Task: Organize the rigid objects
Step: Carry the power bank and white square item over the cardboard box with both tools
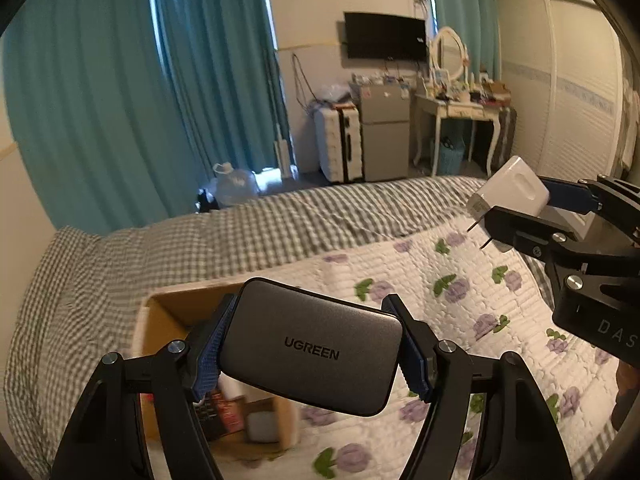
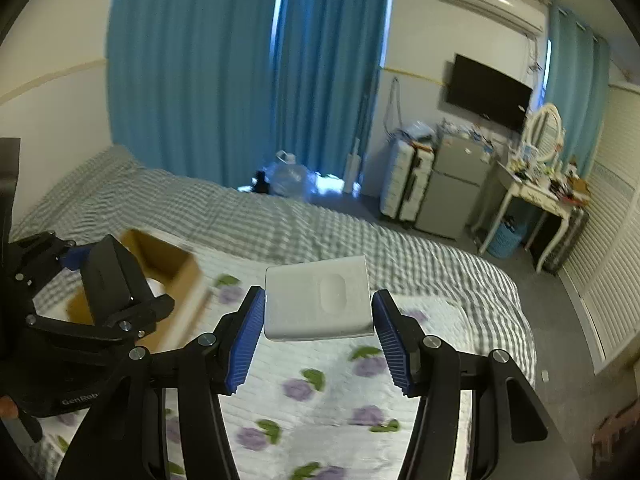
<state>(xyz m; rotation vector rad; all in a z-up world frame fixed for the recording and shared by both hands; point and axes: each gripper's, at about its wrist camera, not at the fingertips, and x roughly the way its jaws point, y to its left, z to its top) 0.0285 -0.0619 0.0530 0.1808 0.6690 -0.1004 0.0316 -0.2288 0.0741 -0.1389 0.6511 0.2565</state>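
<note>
Chargers (image 1: pixel 312 346) (image 2: pixel 318 298) clamped in both tools, above the box's (image 1: pixel 168 300) rim.

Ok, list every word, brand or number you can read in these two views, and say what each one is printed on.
"UGREEN": on the grey charger clamped in the left claw.
"DAS", cut off by the picture's edge: on the right claw's black body.
"GenRob", cut off: on the left claw's black body.
White charger in the right claw: no print visible.
Red and black item in the cardboard box: too blurred to read.
</note>
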